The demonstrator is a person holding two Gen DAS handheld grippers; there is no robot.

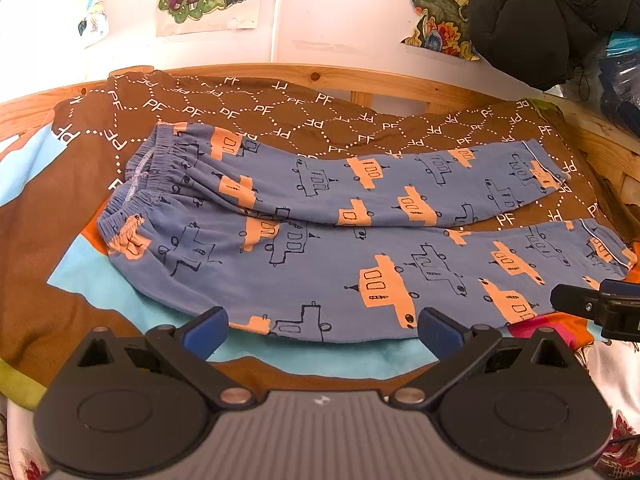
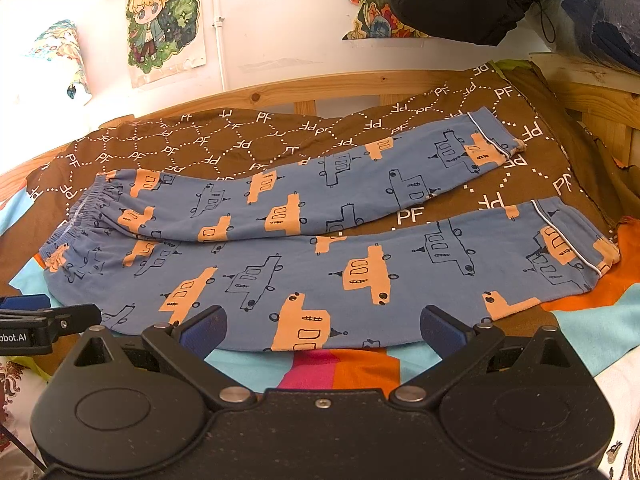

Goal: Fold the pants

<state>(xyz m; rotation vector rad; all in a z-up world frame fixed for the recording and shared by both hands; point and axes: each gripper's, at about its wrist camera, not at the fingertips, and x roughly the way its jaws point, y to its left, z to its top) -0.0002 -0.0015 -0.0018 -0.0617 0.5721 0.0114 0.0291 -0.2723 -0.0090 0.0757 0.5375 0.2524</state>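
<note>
While both tools just hang there at the near edge of the bed, the pants (image 1: 320, 248) are lying flat across a brown bedspread (image 1: 248, 116) printed with white "PF" letters and dotted hexagons. They're blue pyjama-type pants covered in orange blocky shapes and dark outline drawings that look kinda like little boats or trucks. The gathered elastic waistband (image 1: 140, 184) is off to the left, and the two legs run out to the right, not stacked: the far leg sits a bit higher up the bed and overlaps the near one close to the waist, then they split apart so you can see brown fabric between them. Each cuff (image 2: 576, 240) has a thin white piping line.

The left hand-held gripper (image 1: 322, 330) is spread wide with nothing between its blue pads, parked right at the near hem of the closer leg. The right hand-held gripper (image 2: 320, 330) is the same deal, released and empty, hovering over the near edge of that leg further toward the cuffs. Under the pants' near edge there's a colourful striped blanket (image 2: 348, 368), and a wooden bed frame (image 1: 400, 80) runs along the wall behind.
</note>
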